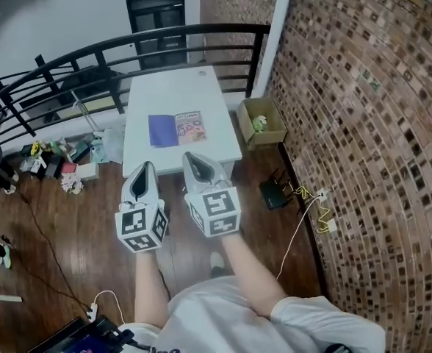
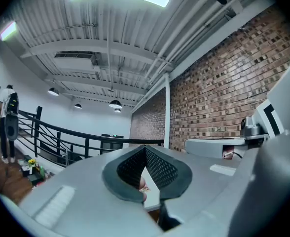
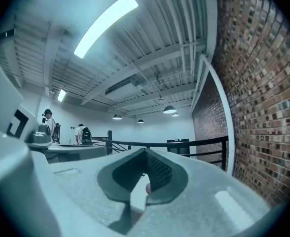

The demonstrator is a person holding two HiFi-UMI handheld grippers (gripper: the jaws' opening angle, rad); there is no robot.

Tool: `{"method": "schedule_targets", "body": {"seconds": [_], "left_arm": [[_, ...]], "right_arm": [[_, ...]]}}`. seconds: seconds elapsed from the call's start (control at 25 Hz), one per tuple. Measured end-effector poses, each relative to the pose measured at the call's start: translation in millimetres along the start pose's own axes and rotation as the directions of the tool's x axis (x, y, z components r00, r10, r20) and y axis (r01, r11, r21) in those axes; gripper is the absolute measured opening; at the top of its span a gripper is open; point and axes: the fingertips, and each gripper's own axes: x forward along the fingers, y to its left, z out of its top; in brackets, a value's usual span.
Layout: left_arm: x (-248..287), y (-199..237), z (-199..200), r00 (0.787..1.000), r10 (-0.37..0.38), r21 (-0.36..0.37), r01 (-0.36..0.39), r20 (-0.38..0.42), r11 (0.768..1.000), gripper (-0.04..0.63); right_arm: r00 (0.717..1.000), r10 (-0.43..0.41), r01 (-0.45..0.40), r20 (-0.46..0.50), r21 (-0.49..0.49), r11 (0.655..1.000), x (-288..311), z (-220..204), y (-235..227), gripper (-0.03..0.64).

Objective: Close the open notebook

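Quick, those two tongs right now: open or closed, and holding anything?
Left tongs: closed, holding nothing.
Right tongs: closed, holding nothing.

**Three cameras, one table ahead**

The head view looks steeply down onto the left gripper [image 1: 142, 184] and right gripper [image 1: 199, 169], just short of the white table [image 1: 173, 94]. Each gripper view looks level along its own jaws. All share the table, railing [image 1: 128, 46] and brick wall [image 1: 363, 123].

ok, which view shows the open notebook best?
Head view: the notebook lies open on the white table, with both pages fully visible from above. The two gripper views look level and catch only a sliver of the table. The notebook is barely a speck there, if visible at all.
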Motion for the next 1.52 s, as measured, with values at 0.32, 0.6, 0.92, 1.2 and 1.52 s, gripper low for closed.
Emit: {"method": "schedule_targets", "body": {"seconds": [0.32, 0.6, 0.92, 1.2, 1.52], "left_arm": [[72.3, 14.6, -19.4, 0.997, 0.058, 0.0, -0.058, -0.042, 0.998, 0.015], [137.5, 49.2, -26.0, 0.996, 0.055, -0.004, -0.055, -0.063, 0.998, 0.015], [239.1, 128.1, 26.6, 0.998, 0.055, 0.005, -0.055, 0.043, 0.998, 0.015], [299.6, 190.2, 27.5, 0.999, 0.018, -0.01, -0.018, 0.048, 1.0, 0.015], [355.5, 213.0, -29.1, 0.998, -0.015, -0.059, 0.012, -0.06, 0.998, 0.015]], "right_arm": [[0.997, 0.076, -0.075, -0.035, 0.029, 0.997, 67.0, -19.9, -49.4, -0.009], [0.99, 0.112, -0.111, -0.087, 0.015, 0.994, 138.7, -38.2, -62.1, -0.009], [0.99, 0.131, -0.136, -0.048, -0.109, 0.985, 260.3, -1.4, -64.3, -0.009], [0.996, 0.066, -0.077, -0.061, -0.2, 0.977, 341.8, -6.8, -69.6, -0.009], [0.982, 0.065, -0.088, -0.179, -0.124, 0.988, 383.5, -68.0, -101.9, -0.009]]}}
